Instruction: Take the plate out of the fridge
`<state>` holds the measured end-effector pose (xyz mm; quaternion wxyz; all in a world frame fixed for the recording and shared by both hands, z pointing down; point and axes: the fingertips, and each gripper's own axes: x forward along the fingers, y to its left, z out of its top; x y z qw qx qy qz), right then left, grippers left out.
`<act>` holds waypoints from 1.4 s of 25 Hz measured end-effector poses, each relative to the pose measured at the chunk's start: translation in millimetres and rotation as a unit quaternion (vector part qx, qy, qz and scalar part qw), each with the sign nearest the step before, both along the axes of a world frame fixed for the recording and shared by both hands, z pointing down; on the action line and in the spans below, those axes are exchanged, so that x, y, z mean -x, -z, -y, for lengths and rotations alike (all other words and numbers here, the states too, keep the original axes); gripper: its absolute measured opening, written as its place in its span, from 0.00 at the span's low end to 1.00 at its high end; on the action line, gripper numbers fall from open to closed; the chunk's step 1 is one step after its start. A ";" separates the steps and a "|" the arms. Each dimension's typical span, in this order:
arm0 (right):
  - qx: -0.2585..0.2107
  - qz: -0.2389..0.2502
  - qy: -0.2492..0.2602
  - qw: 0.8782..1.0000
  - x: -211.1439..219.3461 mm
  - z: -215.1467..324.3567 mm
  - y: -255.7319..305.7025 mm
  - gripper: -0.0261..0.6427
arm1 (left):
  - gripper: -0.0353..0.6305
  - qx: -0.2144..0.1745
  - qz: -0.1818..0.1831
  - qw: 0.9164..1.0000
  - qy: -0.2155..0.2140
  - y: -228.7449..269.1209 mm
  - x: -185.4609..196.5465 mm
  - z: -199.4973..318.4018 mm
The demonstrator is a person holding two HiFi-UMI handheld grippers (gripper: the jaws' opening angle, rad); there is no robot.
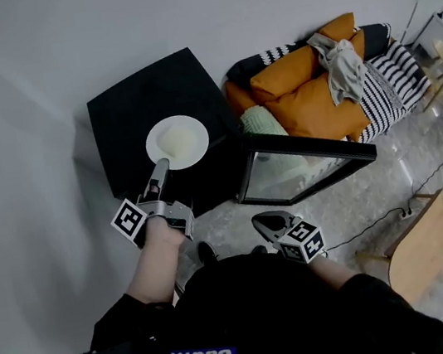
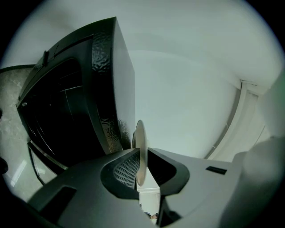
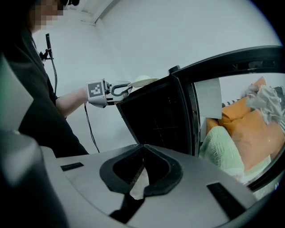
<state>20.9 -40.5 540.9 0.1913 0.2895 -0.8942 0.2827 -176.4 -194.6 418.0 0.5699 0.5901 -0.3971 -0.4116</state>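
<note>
A white plate (image 1: 178, 141) lies on top of the black mini fridge (image 1: 129, 103), near its front edge. My left gripper (image 1: 161, 167) points level at it and is shut on the near rim; in the left gripper view the plate (image 2: 140, 151) stands edge-on between the two jaws, which lie close against both sides. The right gripper view shows the plate (image 3: 144, 80) and the left gripper (image 3: 127, 89) above the fridge (image 3: 156, 116). My right gripper (image 1: 267, 221) hangs low near my body, shut and holding nothing, its jaws (image 3: 141, 158) aimed at the fridge's open front.
The fridge's glass door (image 1: 305, 171) stands swung open to the right. Behind it lie orange cushions (image 1: 316, 89), a green knitted one (image 1: 263, 121), striped ones and a grey cloth (image 1: 341, 64). A wooden board (image 1: 423, 252) and a cable (image 1: 380, 221) lie on the floor at right. A white wall runs behind.
</note>
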 end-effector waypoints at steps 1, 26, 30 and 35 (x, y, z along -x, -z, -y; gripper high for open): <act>0.001 0.000 0.000 1.000 0.2 -0.1 0.6 0.05 | 0.11 0.001 -0.002 1.000 0.002 0.1 0.6 -0.2; -0.003 0.002 -0.002 1.000 -2.4 2.1 4.5 0.05 | 0.28 -0.012 0.000 0.999 -0.043 -1.0 -11.4 -1.4; -0.003 0.006 -0.001 1.000 -0.1 1.9 6.7 0.05 | 0.31 -0.026 0.006 0.998 -0.056 3.0 -16.8 -6.6; 0.000 0.007 0.003 1.000 2.0 1.4 8.0 0.05 | 0.31 -0.020 0.016 0.997 -0.079 -3.5 -25.5 -26.0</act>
